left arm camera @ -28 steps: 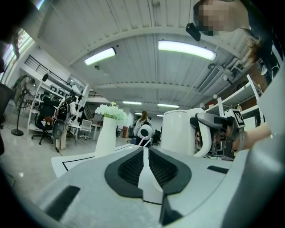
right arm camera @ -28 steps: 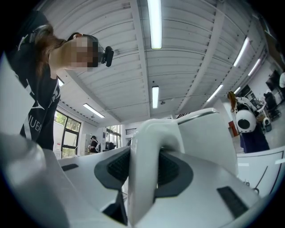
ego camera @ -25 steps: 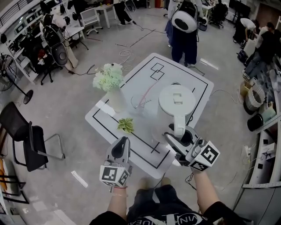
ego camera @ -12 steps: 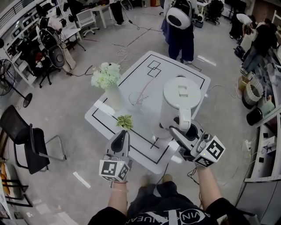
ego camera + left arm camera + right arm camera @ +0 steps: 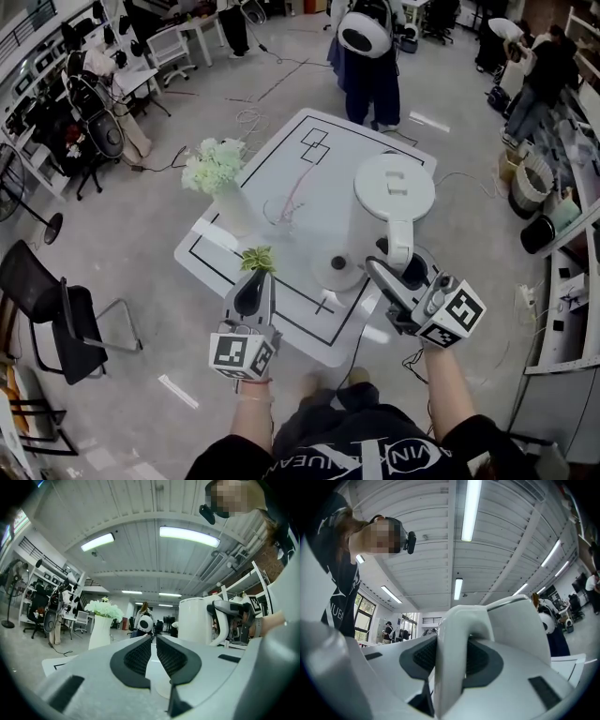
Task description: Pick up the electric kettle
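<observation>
- Floor [image 5: 112,234] of grey concrete runs through a crowded workshop, with a black chair [image 5: 47,300] at the left, cluttered benches along the walls, and a person [image 5: 366,56] standing beyond the table.
- Table [image 5: 309,178] is white, flat and smooth, marked with thin black lines that form a large frame and two small squares.
- Kettle [image 5: 394,187] is white glossy plastic, a tall cylinder with a round lid that is shut, so its contents cannot be seen. It hangs upright over the table's near right part, clear of its base.
- Vase [image 5: 230,211] is white and ribbed, and stands upright near the table's left edge. It holds a full bunch of pale green-white flowers [image 5: 211,167].
- Right gripper [image 5: 394,272] is clamped on the kettle's handle [image 5: 400,239], with the dark ribbed pads pressing on both sides of the white loop.
- Left gripper [image 5: 255,275] hovers at the table's near edge, with its jaws drawn together and nothing between them.
- Base [image 5: 336,272] is a round white disc that lies flat on the table, just left of the kettle.
- Plant [image 5: 256,258] is a small leafy green sprig that sits just beyond the left gripper's tip.
</observation>
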Motion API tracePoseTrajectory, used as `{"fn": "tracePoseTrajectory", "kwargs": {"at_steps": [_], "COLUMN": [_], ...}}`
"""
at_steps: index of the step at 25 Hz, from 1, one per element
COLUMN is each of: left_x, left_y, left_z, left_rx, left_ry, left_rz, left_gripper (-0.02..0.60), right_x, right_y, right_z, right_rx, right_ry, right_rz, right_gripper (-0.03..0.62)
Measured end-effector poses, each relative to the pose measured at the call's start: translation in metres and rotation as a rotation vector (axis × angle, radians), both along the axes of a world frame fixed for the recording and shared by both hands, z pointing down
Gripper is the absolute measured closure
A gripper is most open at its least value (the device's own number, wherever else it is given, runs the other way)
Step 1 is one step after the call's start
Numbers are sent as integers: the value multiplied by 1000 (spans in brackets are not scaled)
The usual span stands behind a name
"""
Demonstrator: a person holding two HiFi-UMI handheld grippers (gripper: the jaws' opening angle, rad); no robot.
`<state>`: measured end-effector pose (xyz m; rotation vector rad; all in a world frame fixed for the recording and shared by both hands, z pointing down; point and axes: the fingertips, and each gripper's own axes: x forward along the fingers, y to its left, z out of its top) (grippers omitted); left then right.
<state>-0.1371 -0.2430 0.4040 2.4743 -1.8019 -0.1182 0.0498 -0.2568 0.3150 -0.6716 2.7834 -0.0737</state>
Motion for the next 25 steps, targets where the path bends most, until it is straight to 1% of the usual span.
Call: {"fn": "tracePoseTrajectory", "kwargs": {"at_steps": [13,25], "left_x": [18,19], "left_y": [-15,-20], "left_z": [-6,-9], "left_rx": [18,20], "left_ry": [7,11], "left_rz": [49,59], "left_gripper": [557,557], "right_x": [35,59], "right_y": [-4,-5], "right_z": [-1,-1], "right_rx": [-3,1], "right_ry": [9,25], "right_rz": [92,171], "right_gripper": [462,462]}}
